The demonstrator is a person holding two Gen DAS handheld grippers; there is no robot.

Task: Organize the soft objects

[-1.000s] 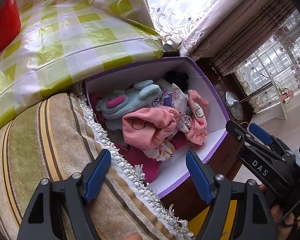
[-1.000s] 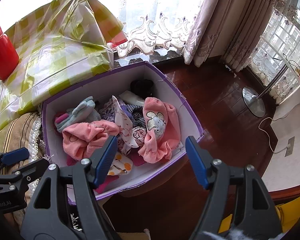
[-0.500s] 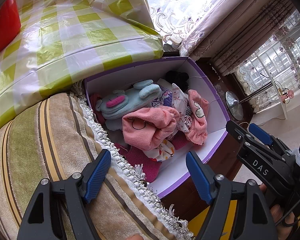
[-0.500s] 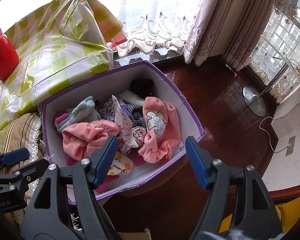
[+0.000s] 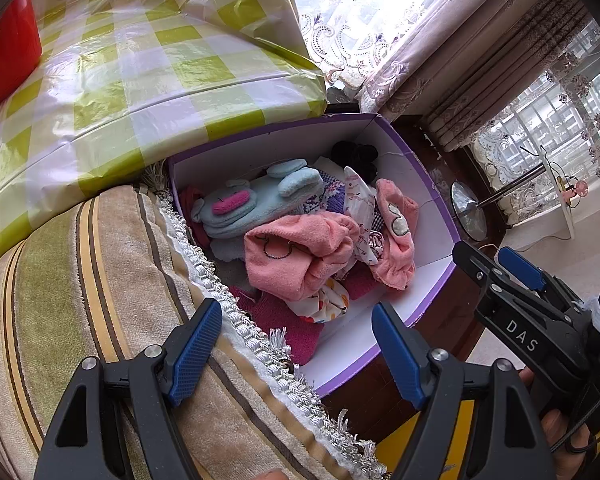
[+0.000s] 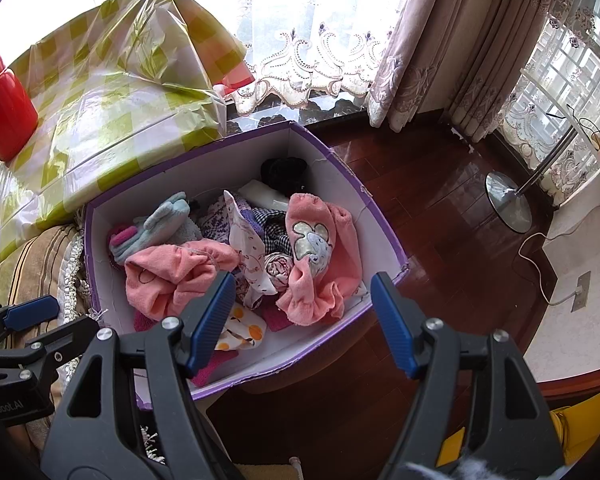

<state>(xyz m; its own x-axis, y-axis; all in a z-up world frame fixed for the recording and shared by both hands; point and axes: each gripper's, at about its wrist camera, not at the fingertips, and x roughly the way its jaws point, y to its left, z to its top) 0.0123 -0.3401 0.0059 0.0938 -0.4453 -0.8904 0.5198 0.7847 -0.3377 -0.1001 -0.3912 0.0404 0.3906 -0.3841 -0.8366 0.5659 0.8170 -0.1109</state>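
Observation:
A purple-rimmed white box [image 5: 436,204] [image 6: 384,236] on the dark wood floor holds a heap of soft things: a pale blue plush [image 5: 256,204] [image 6: 160,224], pink cloths [image 5: 296,256] [image 6: 320,256], patterned fabric [image 6: 252,252], a black item [image 6: 284,172]. My left gripper [image 5: 296,348] is open and empty above the striped cushion's fringed edge, just short of the box. My right gripper [image 6: 304,316] is open and empty above the box's near rim. It also shows at the right of the left wrist view [image 5: 516,280].
A striped cushion [image 5: 84,288] lies left of the box. A green-checked plastic-covered surface [image 5: 140,64] with a red object [image 6: 4,116] stands behind. Curtains [image 6: 452,40], a fan base [image 6: 508,204] and a cable [image 6: 540,264] are at the right.

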